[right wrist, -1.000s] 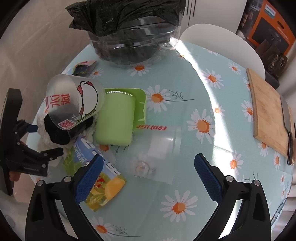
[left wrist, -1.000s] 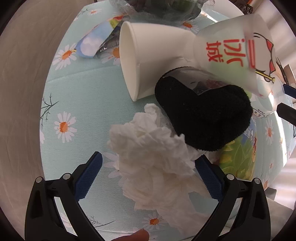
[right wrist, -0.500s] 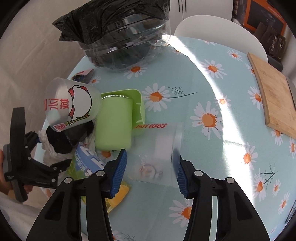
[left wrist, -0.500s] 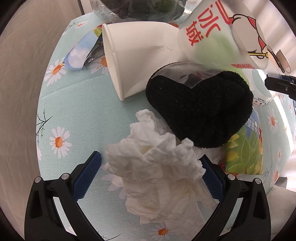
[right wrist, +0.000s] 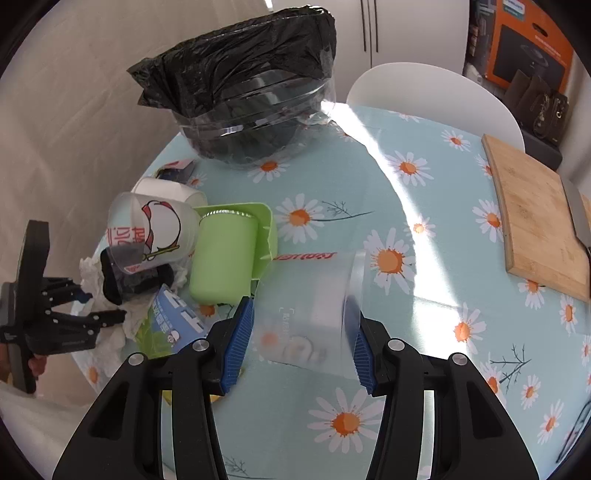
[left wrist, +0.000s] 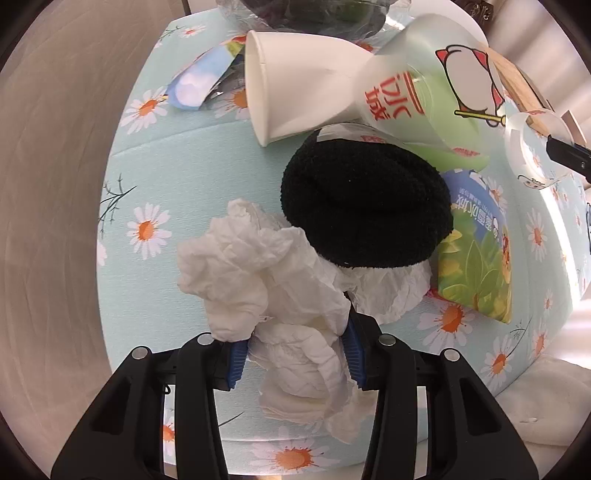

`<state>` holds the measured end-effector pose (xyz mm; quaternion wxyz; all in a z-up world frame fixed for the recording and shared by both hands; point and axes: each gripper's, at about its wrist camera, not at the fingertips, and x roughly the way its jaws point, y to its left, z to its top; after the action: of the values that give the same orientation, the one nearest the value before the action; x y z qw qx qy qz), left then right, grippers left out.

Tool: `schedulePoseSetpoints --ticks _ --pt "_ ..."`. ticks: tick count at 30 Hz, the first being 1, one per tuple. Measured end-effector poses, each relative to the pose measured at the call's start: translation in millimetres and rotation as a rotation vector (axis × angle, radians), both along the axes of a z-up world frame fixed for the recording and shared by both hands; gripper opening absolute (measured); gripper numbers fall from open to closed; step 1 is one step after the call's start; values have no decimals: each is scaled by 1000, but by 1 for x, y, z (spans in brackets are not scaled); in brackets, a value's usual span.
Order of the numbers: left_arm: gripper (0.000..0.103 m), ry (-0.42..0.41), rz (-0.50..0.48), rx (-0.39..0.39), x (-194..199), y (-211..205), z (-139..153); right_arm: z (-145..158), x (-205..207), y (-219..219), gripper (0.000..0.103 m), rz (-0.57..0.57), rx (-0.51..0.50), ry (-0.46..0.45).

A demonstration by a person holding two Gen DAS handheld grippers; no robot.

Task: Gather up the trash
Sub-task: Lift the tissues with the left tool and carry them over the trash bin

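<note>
Daisy-print worktop [right wrist: 424, 177]: both tools, wide a second ago, now grip trash — left tool [left wrist: 293, 354] closing on tissue [left wrist: 280, 280], right tool [right wrist: 301, 341] holding a clear cup [right wrist: 306, 302], ready for binning

Round table [right wrist: 436, 369] w/ light blue cloth, white-orange daisy print. Strong sun stripe crosses it from far centre to near right. Wooden board [right wrist: 532, 221] lies at right edge. 1 white chair [right wrist: 424, 86] stands behind table, far side. Pale beige curtain [right wrist: 74, 110] fills whole left side. White cabinet doors [right wrist: 402, 29] w/ 2 thin dark handles at far wall. Orange-black carton [right wrist: 528, 40] stands far right, dark bags in front of it.
</note>
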<state>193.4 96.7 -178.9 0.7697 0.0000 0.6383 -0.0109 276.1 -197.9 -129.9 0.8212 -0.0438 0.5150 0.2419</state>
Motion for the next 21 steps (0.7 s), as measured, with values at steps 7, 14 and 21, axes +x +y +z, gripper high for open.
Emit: schedulePoseSetpoints --ticks 7,14,21 --pt "45 -15 66 32 -16 16 31 4 -3 -20 45 -19 42 -24" --pt "44 -31 58 121 -26 -4 65 11 -4 -38 45 -23 46 -66" --pt "44 -81 19 172 -11 -8 95 19 -1 -51 45 -40 57 -112"
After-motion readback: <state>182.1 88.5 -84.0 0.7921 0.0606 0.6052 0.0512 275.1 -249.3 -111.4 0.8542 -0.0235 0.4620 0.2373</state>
